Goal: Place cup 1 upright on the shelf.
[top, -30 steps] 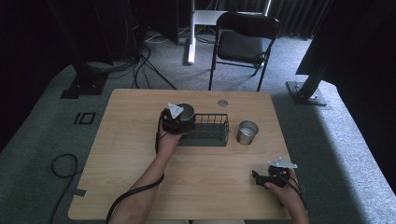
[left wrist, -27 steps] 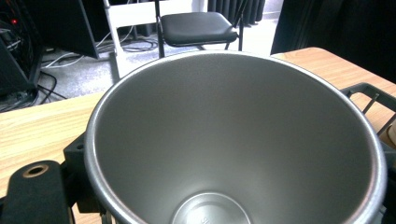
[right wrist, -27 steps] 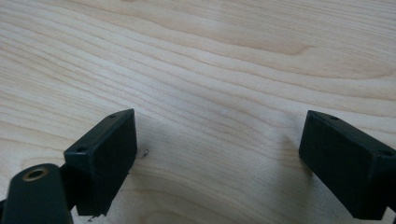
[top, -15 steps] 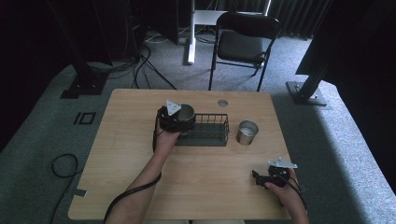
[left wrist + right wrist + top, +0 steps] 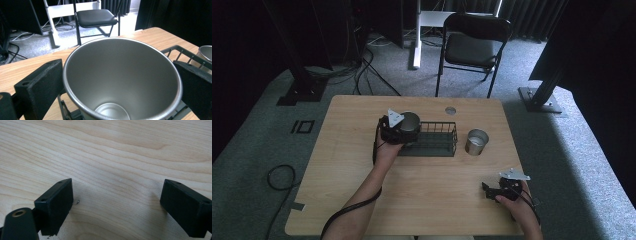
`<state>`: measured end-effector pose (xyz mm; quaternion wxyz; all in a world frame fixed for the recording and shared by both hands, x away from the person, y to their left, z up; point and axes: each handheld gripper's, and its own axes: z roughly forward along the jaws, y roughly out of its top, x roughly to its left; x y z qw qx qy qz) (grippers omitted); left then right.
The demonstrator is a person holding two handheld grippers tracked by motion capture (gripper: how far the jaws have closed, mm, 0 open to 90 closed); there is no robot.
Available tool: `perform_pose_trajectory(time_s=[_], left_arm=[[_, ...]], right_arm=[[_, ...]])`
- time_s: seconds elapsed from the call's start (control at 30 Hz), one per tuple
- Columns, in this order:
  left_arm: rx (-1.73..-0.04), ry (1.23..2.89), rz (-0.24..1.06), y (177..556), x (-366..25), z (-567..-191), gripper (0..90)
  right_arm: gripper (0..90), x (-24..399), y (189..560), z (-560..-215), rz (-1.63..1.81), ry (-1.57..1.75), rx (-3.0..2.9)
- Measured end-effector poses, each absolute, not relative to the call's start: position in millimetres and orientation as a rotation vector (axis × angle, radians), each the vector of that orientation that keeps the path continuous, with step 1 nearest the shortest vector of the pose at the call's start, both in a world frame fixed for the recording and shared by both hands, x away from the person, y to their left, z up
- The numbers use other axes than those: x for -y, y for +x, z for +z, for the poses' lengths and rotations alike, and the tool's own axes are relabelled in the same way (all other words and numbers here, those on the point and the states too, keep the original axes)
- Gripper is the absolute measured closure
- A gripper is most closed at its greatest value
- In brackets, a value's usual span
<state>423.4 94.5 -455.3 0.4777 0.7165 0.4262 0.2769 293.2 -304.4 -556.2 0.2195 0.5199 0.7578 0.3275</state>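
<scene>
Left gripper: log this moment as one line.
left gripper: shut on steel cup | cup: above black wire basket | right gripper: open, empty, over table

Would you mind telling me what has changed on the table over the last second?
Very little. The left gripper, shut on a metal cup, has edged slightly left at the end of the wire basket. The right gripper stays open over bare table, and the second cup has not moved.

The wire basket (image 5: 432,139) stood mid-worktop (image 5: 352,165), with a steel cup (image 5: 475,142) just right of it. The left gripper (image 5: 404,131) held another cup (image 5: 410,122) over the basket's left end. Bare wood lay around the right gripper (image 5: 491,192).
</scene>
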Motion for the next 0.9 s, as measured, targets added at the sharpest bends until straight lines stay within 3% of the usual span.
perform_pose_trajectory(time_s=[0.9], left_arm=[[-0.968,1.777,0.644,392,-117,-453,1.6]], right_arm=[[11.1,304,293,-556,0.906,1.438,-2.096]])
